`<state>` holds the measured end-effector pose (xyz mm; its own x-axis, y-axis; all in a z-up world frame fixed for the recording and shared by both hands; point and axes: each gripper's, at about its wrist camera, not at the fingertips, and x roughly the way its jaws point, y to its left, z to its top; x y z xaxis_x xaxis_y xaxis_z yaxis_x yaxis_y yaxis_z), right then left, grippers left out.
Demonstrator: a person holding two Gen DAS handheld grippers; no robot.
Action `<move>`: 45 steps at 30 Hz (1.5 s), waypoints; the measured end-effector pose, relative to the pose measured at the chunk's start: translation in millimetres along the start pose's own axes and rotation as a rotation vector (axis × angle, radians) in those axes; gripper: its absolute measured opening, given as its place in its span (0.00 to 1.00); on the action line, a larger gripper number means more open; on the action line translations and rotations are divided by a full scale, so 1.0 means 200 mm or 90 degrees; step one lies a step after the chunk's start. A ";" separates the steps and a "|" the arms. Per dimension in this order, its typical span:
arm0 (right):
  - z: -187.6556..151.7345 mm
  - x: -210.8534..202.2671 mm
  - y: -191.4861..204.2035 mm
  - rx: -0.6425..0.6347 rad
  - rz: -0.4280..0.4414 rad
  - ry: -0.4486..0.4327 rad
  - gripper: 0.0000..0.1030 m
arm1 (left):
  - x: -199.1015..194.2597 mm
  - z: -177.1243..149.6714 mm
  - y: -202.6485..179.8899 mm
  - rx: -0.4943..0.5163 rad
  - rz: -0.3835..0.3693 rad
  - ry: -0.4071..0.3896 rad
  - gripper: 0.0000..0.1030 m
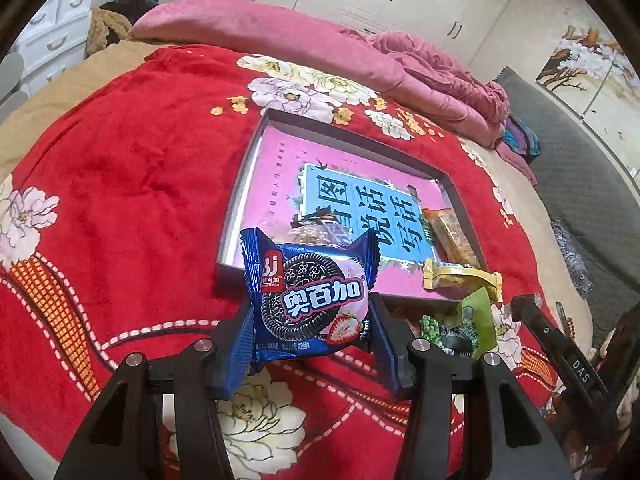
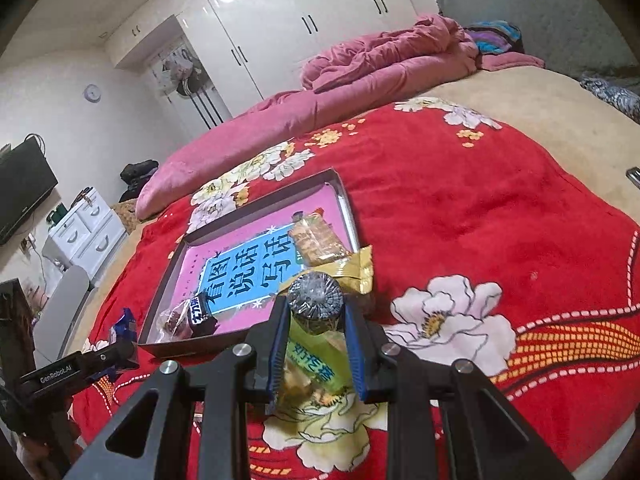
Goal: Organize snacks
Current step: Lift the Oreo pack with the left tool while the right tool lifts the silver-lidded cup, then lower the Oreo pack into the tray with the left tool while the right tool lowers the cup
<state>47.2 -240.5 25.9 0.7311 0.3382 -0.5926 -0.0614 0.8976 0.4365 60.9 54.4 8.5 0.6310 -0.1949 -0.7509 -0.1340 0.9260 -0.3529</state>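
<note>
Both grippers carried snacks above the bed's near edge, just short of the tray point(image 1: 448, 184). The left gripper point(image 1: 312, 320) pinched a blue cookie pack point(image 1: 310, 304); the right gripper point(image 2: 316, 320) squeezed a green packet point(image 2: 314, 344). Next, probably, each moves over the tray and lets go.

I'm in a home bedroom: bed w/ red floral blanket point(image 1: 132, 184), pink quilt point(image 2: 360, 76), white wardrobe point(image 2: 264, 24), drawer unit point(image 2: 86, 228), TV point(image 2: 22, 188).
</note>
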 end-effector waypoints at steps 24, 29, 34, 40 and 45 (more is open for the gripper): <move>0.03 0.29 0.24 -0.097 0.055 0.038 0.27 | 0.25 0.07 -0.22 0.042 -0.020 -0.004 0.52; 0.02 0.34 0.25 -0.102 0.050 0.055 0.27 | 0.30 0.08 -0.22 0.046 -0.016 0.004 0.52; 0.00 0.37 0.25 -0.109 0.039 0.068 0.27 | 0.34 0.09 -0.25 0.056 -0.019 0.009 0.52; -0.01 0.39 0.25 -0.125 0.019 0.071 0.27 | 0.36 0.07 -0.29 0.082 -0.016 0.010 0.52; -0.01 0.40 0.24 -0.124 0.001 0.078 0.27 | 0.39 0.07 -0.30 0.084 -0.016 0.015 0.53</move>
<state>101.4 -170.2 -2.8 0.6437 0.3604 -0.6751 -0.2007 0.9308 0.3056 129.5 -10.8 -20.9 0.6143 -0.2251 -0.7563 -0.0157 0.9548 -0.2969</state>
